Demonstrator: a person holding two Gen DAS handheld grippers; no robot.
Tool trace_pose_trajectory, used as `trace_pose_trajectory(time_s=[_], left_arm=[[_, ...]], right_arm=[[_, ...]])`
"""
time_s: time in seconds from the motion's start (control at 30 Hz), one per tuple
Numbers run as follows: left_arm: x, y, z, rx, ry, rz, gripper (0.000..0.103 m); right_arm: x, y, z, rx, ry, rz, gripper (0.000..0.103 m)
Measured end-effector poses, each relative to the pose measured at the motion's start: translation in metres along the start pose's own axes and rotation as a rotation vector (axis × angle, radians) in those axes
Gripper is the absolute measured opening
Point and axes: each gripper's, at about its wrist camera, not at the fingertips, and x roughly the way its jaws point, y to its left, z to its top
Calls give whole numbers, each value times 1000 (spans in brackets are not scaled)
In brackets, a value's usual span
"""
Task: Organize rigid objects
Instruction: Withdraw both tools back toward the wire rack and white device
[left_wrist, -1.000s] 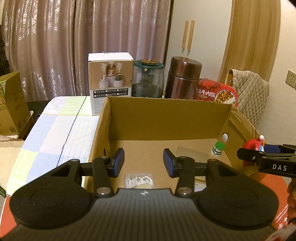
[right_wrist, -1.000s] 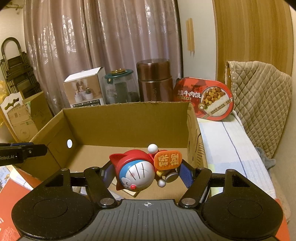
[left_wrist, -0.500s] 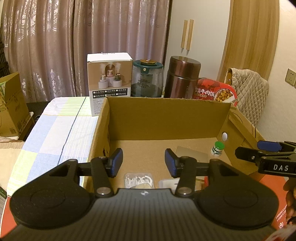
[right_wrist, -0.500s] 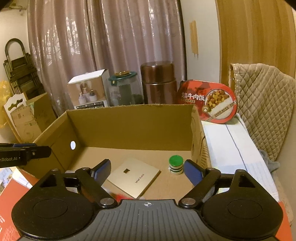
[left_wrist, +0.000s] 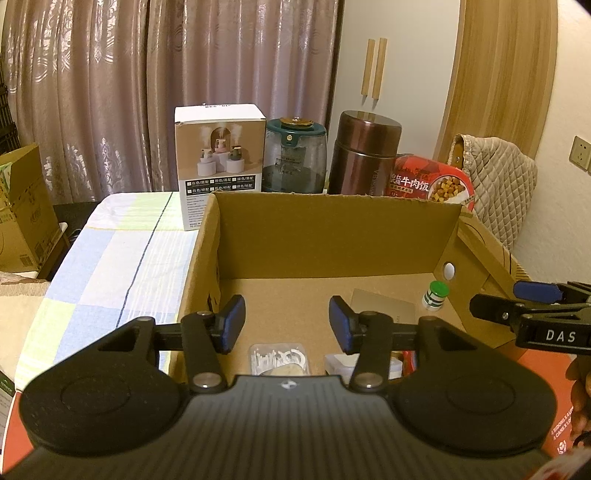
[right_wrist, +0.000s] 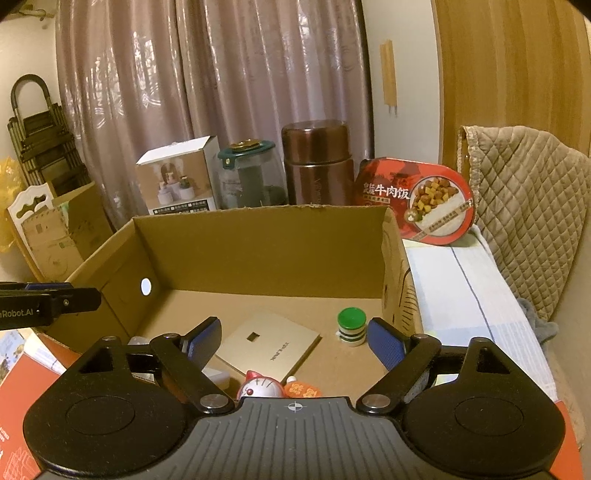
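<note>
Cardboard box (left_wrist: 332, 240), open top, fills the left wrist view. Left tongs (left_wrist: 286, 325) hang over its near edge, jaws partly apart, nothing between the pads. On the box floor: clear plastic packet (left_wrist: 277, 358) at 6 o'clock just under the tongs, flat gold device (left_wrist: 384, 308) at 3 o'clock, green-capped bottle (left_wrist: 435, 294) further right near the wall with the hole. Right tongs (left_wrist: 517, 306) poke in from 3 o'clock.

Right wrist view: right tongs (right_wrist: 293, 341) spread wide, jaws have just been opening, empty. Cat figurine (right_wrist: 260, 387) lies on the box floor at 6 o'clock, below the tongs and clear of both pads, half hidden by the tool body; orange sign piece (right_wrist: 301, 389) touching it. Gold device at 12 o'clock of the figurine, bottle (right_wrist: 351, 326) at 2 o'clock just inside the right pad.

Handling guess: figurine is hard moulded plastic, light, glossy and round, so it will tend to squirt out; grip across the head at its widest, not the thin sign or bobbles, which look snappable. Gold device: stiff, thin, lies flat, needs an edge pinch. Bottle: light, tippy, take the body under the cap.
</note>
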Motion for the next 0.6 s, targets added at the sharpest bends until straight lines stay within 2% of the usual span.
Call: trace_pose_trajectory(time_s=[0.27,0.47,0.6], left_arm=[[-3,1,1,10,-5,8,46],[-7,0,4,23,-19,27,49],[-12,-3,4,46,-32,58,61]], right_arm=[[-5,-2,3,3,-21,-2,83],[-13,-4,7,22,-71,3,83],[-23,-4,9,23,-110,6,83]])
